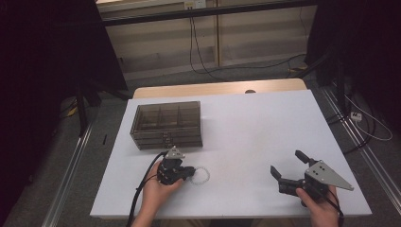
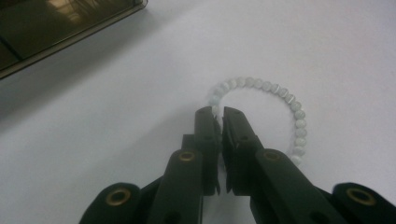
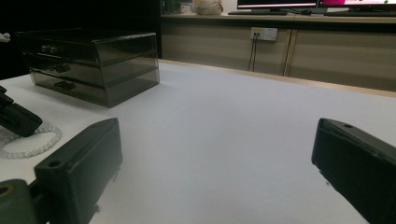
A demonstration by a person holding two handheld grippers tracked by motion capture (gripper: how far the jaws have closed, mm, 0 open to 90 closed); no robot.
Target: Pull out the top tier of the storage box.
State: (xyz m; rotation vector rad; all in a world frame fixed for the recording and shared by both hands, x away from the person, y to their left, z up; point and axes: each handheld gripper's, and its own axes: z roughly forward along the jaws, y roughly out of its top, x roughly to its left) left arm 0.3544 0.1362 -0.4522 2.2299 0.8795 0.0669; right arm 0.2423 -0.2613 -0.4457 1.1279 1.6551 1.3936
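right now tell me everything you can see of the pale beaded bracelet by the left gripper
The pale beaded bracelet is a closed ring of small round whitish-green beads, glossy like glass or stone. It lies flat on the white table, in front of the smoky clear plastic drawer box and apart from it. The left gripper has its black jaws nearly shut over the near-left part of the ring, pinching or about to pinch a bead there.

A smoky, see-through drawer box (image 1: 167, 125) with three stacked drawers stands on the white table (image 1: 255, 127) at about ten o'clock. Beyond the table's far edge, at twelve o'clock, black cables (image 1: 198, 52) hang from a wall socket (image 3: 264, 33) down to the grey floor (image 1: 227, 75).
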